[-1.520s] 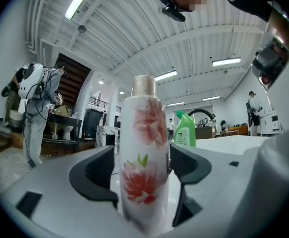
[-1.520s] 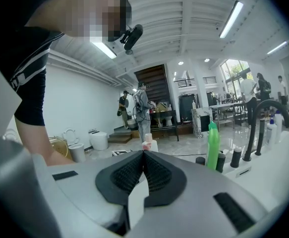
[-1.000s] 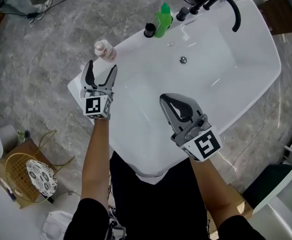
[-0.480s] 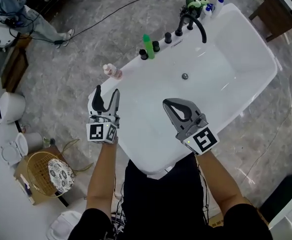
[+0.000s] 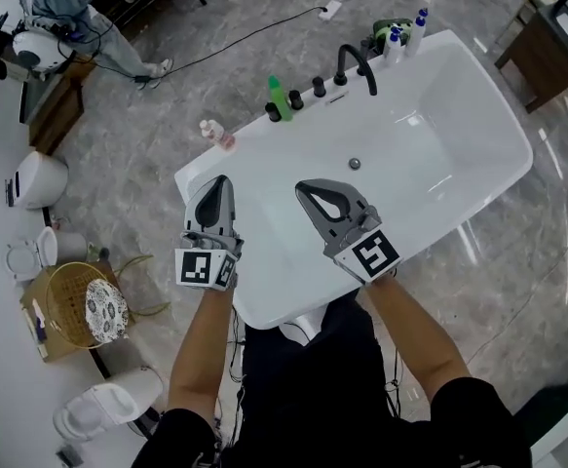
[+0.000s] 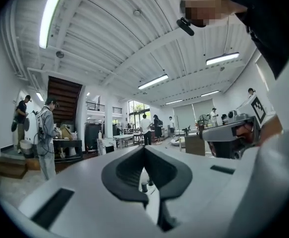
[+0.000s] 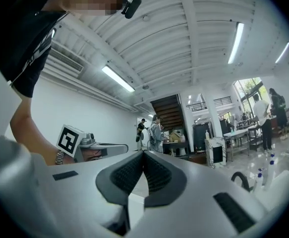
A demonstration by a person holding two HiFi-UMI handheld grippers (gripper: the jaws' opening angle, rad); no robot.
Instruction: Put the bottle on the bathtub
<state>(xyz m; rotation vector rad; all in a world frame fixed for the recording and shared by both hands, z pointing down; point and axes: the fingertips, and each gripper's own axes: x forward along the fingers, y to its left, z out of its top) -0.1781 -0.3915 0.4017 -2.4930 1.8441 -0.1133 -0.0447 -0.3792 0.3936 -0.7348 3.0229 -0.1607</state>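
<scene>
White bathtub (image 5: 439, 169), pinkish bottle (image 5: 216, 134), green bottle (image 5: 277, 97), grey marbled floor (image 5: 157, 115).

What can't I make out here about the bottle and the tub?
Pink bottle: head view, too small to tell whether it stands on the bathtub rim or beside it.
Its label: head view, too small.
Bathtub's near rim: head view, partly covered by the left gripper and right gripper.
</scene>
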